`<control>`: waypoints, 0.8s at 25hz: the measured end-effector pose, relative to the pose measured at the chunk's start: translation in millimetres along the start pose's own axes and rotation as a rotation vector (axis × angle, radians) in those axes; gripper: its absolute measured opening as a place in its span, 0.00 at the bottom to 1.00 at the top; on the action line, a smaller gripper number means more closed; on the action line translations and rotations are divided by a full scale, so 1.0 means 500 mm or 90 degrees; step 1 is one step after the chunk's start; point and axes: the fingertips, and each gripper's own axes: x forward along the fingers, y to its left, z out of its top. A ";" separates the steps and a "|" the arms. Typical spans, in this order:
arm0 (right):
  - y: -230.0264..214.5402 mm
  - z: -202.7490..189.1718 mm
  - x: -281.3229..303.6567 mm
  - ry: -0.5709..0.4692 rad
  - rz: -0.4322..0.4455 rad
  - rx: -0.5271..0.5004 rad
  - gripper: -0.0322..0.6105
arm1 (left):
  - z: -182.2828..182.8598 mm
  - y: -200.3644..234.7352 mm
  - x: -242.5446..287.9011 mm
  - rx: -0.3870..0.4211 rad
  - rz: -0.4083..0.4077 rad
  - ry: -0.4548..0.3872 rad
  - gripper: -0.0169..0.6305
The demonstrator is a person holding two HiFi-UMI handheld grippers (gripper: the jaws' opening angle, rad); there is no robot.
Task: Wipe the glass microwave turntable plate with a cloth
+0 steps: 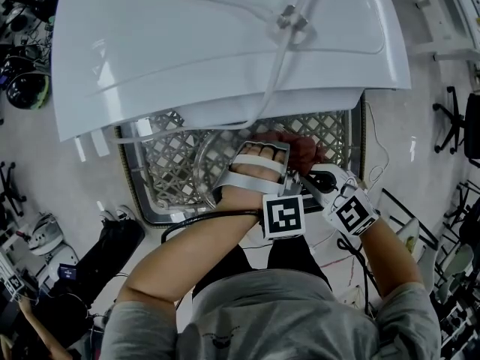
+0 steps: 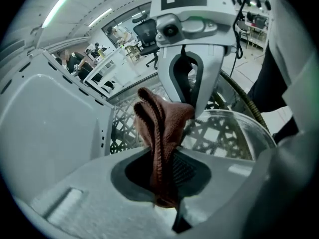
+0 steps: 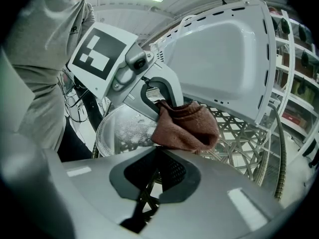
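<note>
- The left tool is clamped on the cloth; the brown fabric runs down between its jaws and stands up in folds just past its tips.
- Straight ahead of it, tip to tip, is the right tool; its jaws are drawn together on the near rim of the glass plate.
- From the right tool, the cloth hangs bunched from the left tool's tips, just ahead and a little to the right, over the plate's edge; whether it presses on the glass I cannot tell.
- The plate lies under both tools, inside a white lattice basket; pale speckles show on the glass.
- A hand wraps the left tool from behind.
- Beyond both tools a large white shell rises over the basket's far side.
</note>
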 end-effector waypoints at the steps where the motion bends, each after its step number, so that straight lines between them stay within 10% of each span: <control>1: 0.000 0.002 -0.001 0.007 0.002 -0.004 0.07 | -0.015 0.001 -0.005 0.005 0.001 0.010 0.12; 5: -0.001 -0.002 0.002 -0.007 -0.003 0.009 0.07 | -0.103 -0.004 -0.035 0.008 0.000 0.051 0.12; 9: 0.000 -0.004 0.001 -0.002 -0.001 0.008 0.07 | -0.172 -0.049 -0.072 -0.094 -0.050 0.048 0.12; 20: -0.005 -0.004 0.003 0.000 -0.004 0.009 0.07 | -0.301 -0.069 -0.124 -0.091 -0.048 0.122 0.12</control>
